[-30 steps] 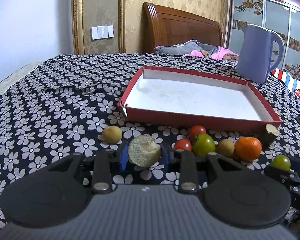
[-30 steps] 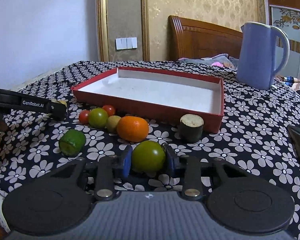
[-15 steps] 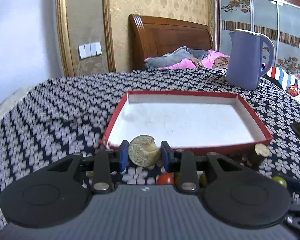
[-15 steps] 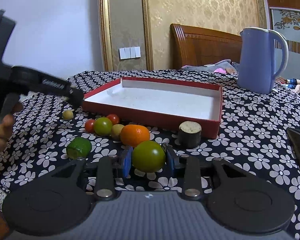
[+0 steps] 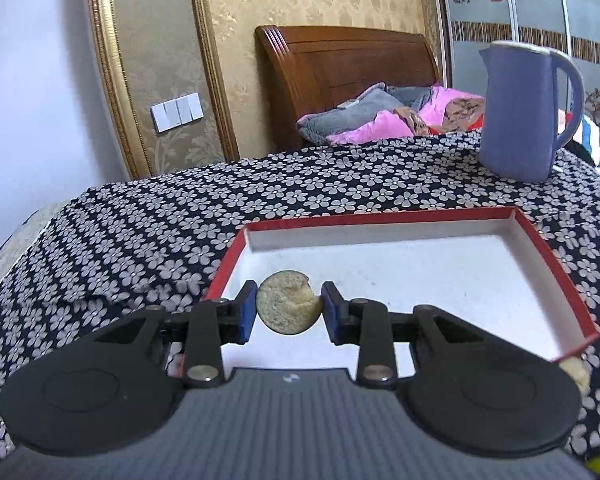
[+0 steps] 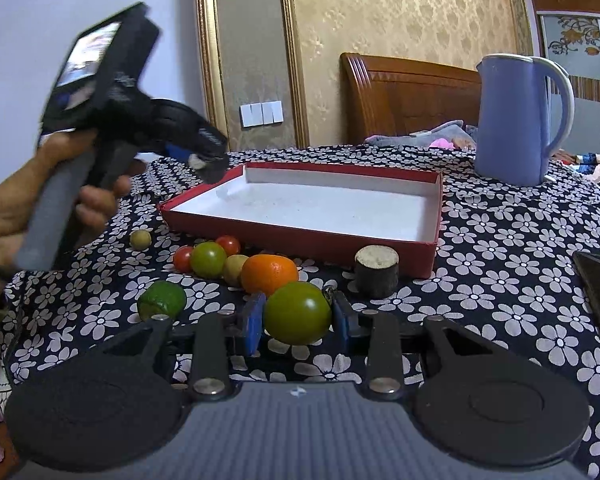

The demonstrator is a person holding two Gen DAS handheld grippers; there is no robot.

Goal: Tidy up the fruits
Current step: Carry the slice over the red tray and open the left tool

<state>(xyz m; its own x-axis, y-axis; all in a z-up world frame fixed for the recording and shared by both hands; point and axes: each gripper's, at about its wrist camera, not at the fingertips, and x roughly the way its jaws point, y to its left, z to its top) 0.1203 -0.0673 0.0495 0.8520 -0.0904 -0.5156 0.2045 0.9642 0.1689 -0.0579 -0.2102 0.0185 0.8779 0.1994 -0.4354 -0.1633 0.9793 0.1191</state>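
I am carrying fruit to the tray (image 5: 548,264). My left claw (image 5: 288,308) grips a rough, tan, round fruit (image 5: 288,307) with a notch bitten or cut out of its upper edge, and holds it over the tray's near left corner, above the white floor. My right claw (image 6: 296,316) is closed on a smooth, glossy green tomato (image 6: 297,313), low over the counter (image 6: 500,264) and short of the tray's front wall.

The step in hand looks like the drop-off for the left piece. Next I would lower it until it is close to the floor, then part the pads so it settles without rolling; being nearly a ball, it may wander on the flat card. The right claw must then lift its tomato over the red rim, which looks like thin cardboard and would shift if knocked.

Loose ahead of the tray lie an orange (image 6: 270,274) with dimpled skin, a lime (image 6: 162,301), two red tomatoes (image 6: 228,245), another green tomato (image 6: 208,259), and two small yellowish fruits (image 6: 140,239). A dark stubby cylinder (image 6: 377,270) with a pale, grainy top stands just beside the tray's front corner; I cannot say what it is. A blue jug (image 6: 516,120) stands behind, on the flowered cloth.
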